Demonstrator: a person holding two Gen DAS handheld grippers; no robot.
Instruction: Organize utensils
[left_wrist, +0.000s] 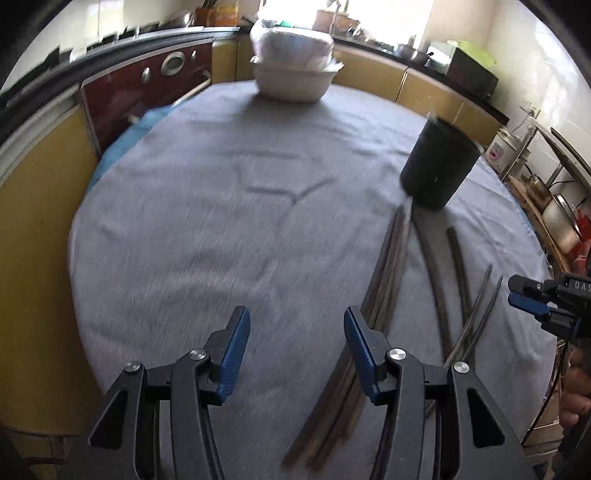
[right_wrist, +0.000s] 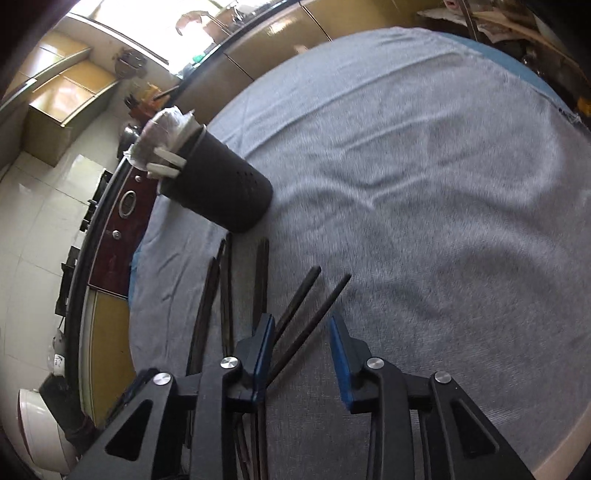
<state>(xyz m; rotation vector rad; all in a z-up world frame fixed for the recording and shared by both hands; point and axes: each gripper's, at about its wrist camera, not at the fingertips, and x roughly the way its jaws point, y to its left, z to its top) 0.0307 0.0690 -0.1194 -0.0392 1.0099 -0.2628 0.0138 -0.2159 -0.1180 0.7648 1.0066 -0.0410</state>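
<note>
Grey cloth (left_wrist: 207, 206) covers the round table almost edge to edge, with a strip of blue showing under it at the far left side. At the back of the table sits a white lidded tub (left_wrist: 293, 79), and toward the right stands a black utensil holder (left_wrist: 437, 164), upright, with something pale poking out of its top in the right wrist view; what that is I cannot make out.

In front of the holder, dark chopsticks (left_wrist: 388, 266) lie loose on the cloth in a rough fan, their far ends near its base. Motion blur smears them, so I cannot count them.

The left gripper (left_wrist: 297, 334) tilts down over the near side of the table, its blue pads standing well apart with only bare cloth between them; the chopstick bundle runs just under its right finger. The right gripper (right_wrist: 301, 343) also tips downward, jaws at a moderate gap, and two chopsticks (right_wrist: 314, 306) angle up between the fingers, close against the left one. Whether that pad touches them I cannot tell; the other pad is clear of them. Part of a hand shows at the left view's right edge, cut off.
</note>
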